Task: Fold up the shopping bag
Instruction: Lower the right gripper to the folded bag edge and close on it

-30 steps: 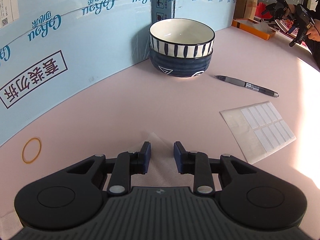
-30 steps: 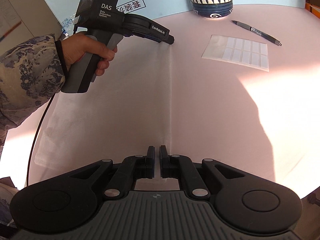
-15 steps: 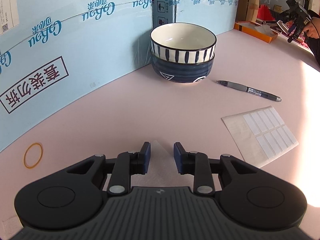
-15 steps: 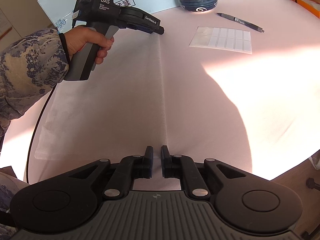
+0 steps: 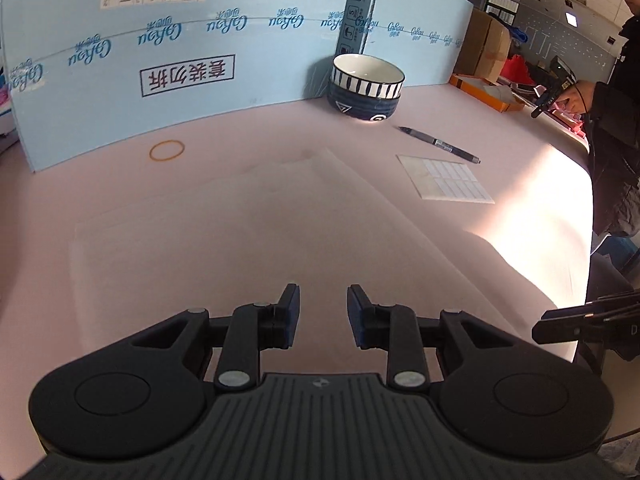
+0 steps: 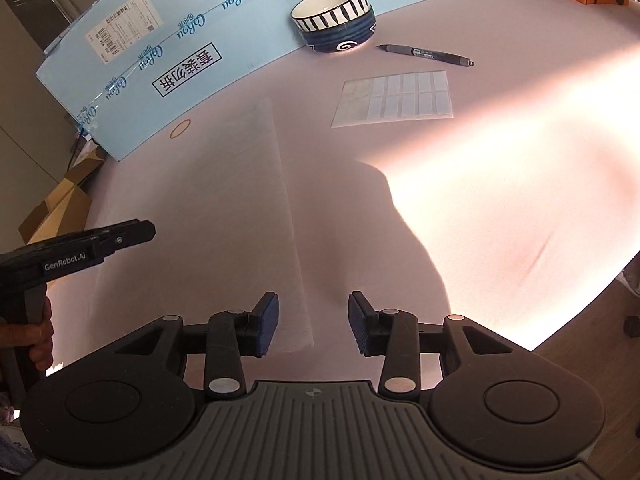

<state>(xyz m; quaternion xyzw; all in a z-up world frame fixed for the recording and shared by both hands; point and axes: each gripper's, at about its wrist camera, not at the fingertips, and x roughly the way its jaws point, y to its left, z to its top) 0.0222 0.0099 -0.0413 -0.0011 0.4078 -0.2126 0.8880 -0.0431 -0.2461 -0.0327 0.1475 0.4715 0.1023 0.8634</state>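
The pale pink shopping bag point(image 6: 224, 208) lies flat on the pink table, with a long straight folded edge point(image 6: 286, 200) running away from me. In the left wrist view the bag point(image 5: 280, 220) spreads ahead of my left gripper point(image 5: 323, 316), which hovers open over its near part with nothing between the fingers. My right gripper point(image 6: 313, 322) is at the bag's near end. Its jaws are opening, and the bag's near corner lies under the gap, clear of both pads. The left gripper point(image 6: 148, 230) also shows at the left of the right wrist view, held in a hand.
Two stacked striped bowls point(image 5: 366, 88) stand against a blue cardboard box point(image 5: 160, 60) at the back. A pen point(image 5: 440, 145), a sheet of labels point(image 5: 444, 176) and a rubber band point(image 5: 167, 150) lie beyond the bag. Another person point(image 5: 612, 120) stands past the table's right edge point(image 6: 580, 300).
The left gripper has drawn back from the bag's far corner to its near part. The right gripper's jaws, shut on the bag's near edge before, have come apart.
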